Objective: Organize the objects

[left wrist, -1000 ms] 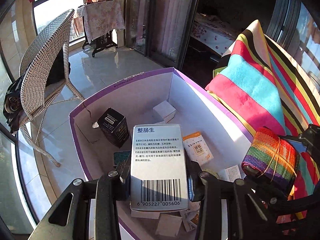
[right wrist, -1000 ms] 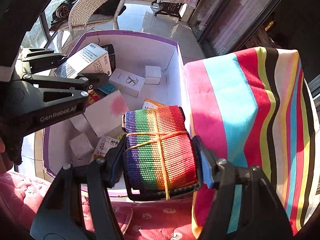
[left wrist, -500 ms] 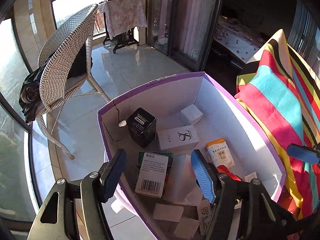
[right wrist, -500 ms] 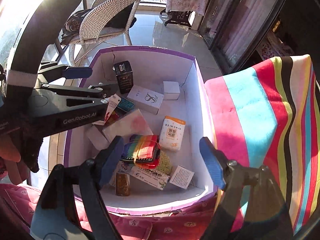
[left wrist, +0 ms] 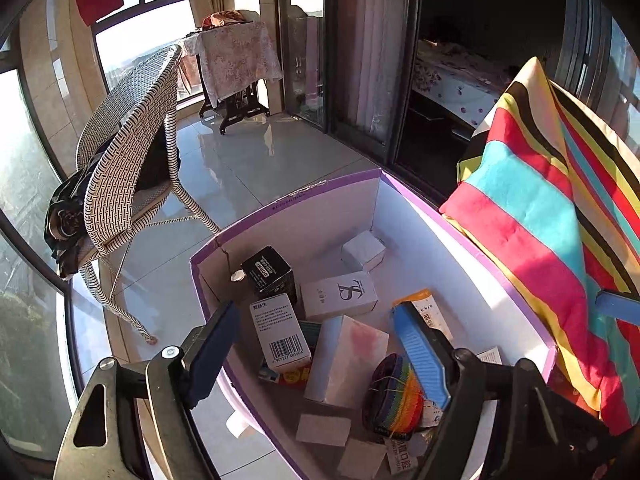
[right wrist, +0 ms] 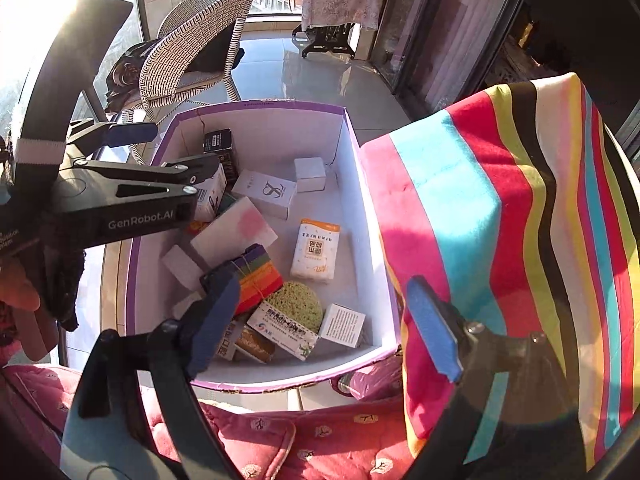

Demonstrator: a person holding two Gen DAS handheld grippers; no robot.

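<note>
Box, purple-rimmed and white inside, sits ahead of and below both units; I read it as the collecting point for the loose items. My left hand-held gripper has its jaws wide apart, holding nothing, poised over the box's left wall. My right hand-held gripper is likewise spread and empty, above the near rim.

Working outward from the right unit: the rainbow pouch lies just ahead of its left finger, inside the box near the front, long axis running diagonally from near-left to far-right. It is woven in coloured bands and tied with a thin cord. It rests partly on a green sponge and beside a white carton with a pink patch. The right unit appears the nearer of the two to the pouch.

Ahead of the left unit stands the barcode carton, upright and leaning, barcode end towards me. Beyond it are a black carton and a white monogram carton.

A striped cushion abuts the box's right wall. Judgement: both items look deposited; no further loose item is visible outside the box.
</note>
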